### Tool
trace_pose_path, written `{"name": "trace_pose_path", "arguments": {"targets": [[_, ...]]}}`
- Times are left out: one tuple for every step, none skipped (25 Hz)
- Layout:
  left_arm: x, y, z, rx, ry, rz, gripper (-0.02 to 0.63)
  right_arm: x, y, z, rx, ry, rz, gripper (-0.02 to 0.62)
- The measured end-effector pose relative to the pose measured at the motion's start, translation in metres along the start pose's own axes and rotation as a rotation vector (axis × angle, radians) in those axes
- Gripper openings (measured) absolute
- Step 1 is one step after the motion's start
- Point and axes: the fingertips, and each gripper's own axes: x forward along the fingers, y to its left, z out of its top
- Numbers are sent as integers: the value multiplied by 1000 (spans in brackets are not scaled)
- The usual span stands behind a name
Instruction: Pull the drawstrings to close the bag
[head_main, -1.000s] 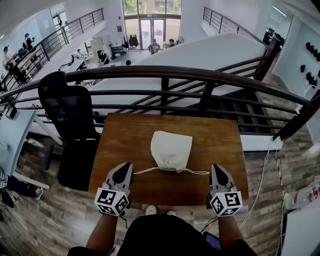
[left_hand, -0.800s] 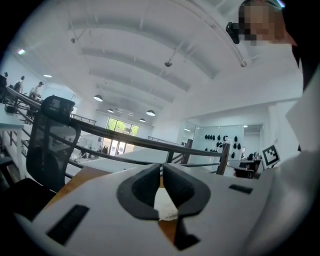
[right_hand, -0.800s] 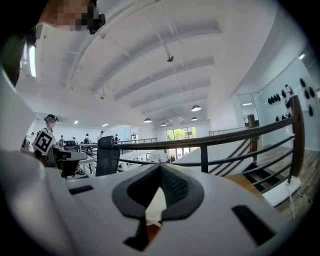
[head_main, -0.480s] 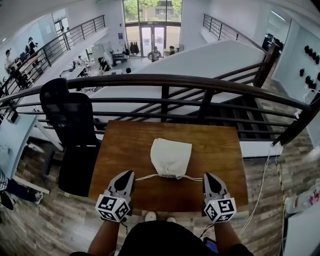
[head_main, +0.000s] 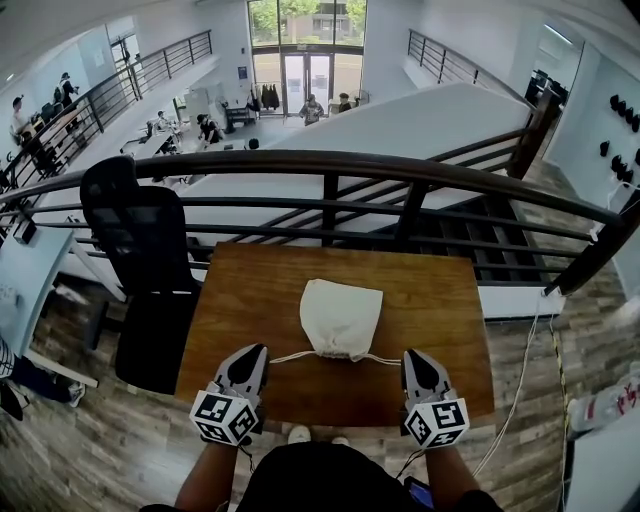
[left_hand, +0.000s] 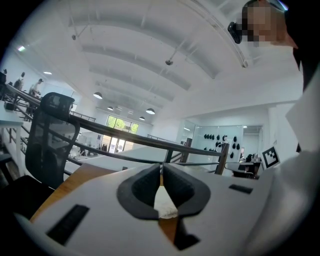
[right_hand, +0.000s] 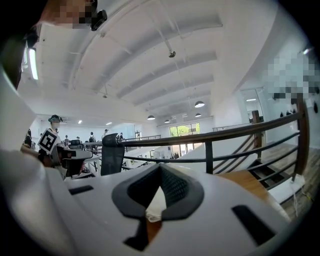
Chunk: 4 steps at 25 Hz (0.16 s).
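Bright, even daylight from glazed doors (head_main: 305, 40) at the far end; ceiling lamps (left_hand: 150, 111) lit. Soft shadows. Heavy fisheye bending, dark corners. Left gripper (left_hand: 161, 175) out of focus close up.

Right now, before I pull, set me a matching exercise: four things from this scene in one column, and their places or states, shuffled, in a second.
Things:
1. bag
2. left gripper
3. office chair
4. railing

Places or states:
A. beyond the far edge of the table
B. mid-table, mouth toward the near edge
C. shut on a drawstring at the near left of the table
D. black, beside the table's left edge

Pairs: 1-B, 2-C, 3-D, 4-A
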Motion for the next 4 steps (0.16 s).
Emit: {"name": "trace_pose_path", "arguments": {"targets": [[1,1,0,1,-2,2,28,1,-1,0,-2,-1,2,-8],[2,2,0,1,-6,6,27,2,-1,0,-2,-3,2,-8],[3,3,1,0,-10,9,26,3,-2,0,0,-5,2,-8],[4,5,2,0,-14,13,27,4,-3,1,2,-7,2,-8]]}}
